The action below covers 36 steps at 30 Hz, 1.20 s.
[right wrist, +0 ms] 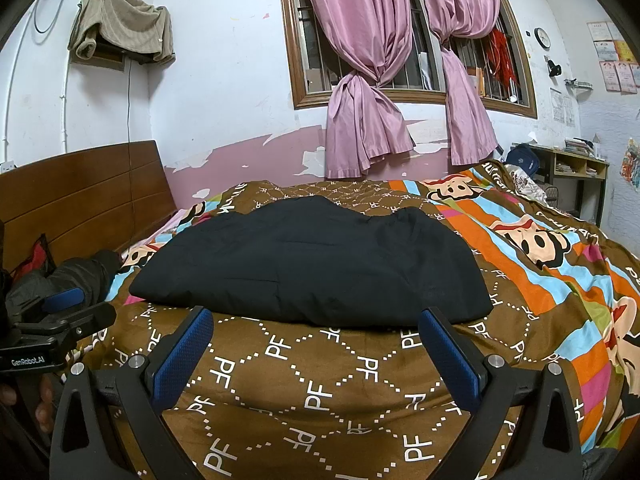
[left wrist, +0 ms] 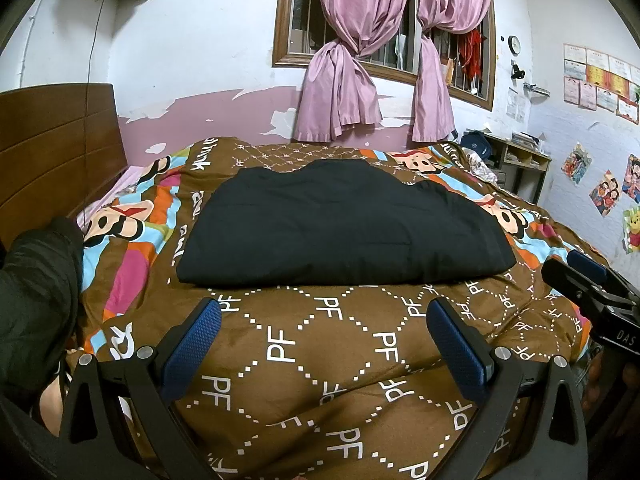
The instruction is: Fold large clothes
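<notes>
Lying folded on the bed's patterned quilt (left wrist: 320,360), black garment (left wrist: 344,232) seen just ahead of left hand-held gripper (left wrist: 324,344) and right hand-held gripper (right wrist: 316,352), untouched, both jaws spread apart, nothing held.

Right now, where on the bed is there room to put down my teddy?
The widest bare patch is the brown quilt between the black folded garment's near edge and both open grippers, left gripper and right gripper. The striped cartoon part right of the garment is free too. The left edge by the headboard is crowded with dark clothing.
</notes>
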{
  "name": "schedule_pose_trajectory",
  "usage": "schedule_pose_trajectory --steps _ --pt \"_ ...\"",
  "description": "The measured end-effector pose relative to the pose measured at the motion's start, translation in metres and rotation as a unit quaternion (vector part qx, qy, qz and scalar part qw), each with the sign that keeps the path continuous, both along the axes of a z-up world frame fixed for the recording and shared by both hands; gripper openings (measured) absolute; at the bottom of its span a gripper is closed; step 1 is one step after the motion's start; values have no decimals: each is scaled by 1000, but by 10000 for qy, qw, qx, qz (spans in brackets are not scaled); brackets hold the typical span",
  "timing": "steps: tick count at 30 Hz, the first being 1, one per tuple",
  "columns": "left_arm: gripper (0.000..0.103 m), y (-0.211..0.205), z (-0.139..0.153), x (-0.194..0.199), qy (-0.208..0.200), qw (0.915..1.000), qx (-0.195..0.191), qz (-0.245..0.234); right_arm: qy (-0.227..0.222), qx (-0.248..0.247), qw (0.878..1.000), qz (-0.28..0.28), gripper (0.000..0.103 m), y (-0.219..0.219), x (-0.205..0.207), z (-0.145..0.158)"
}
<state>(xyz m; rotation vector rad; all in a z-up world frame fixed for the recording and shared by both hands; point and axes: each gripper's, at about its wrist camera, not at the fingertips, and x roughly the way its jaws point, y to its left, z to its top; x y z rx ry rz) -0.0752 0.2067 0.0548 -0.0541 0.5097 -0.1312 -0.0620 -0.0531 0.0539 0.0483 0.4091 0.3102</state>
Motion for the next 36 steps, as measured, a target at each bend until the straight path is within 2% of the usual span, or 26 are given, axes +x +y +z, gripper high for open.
schedule_pose_trajectory --steps 36 --pt "100 1 0 2 33 10000 4 -5 6 4 10000 0 103 -1 0 1"
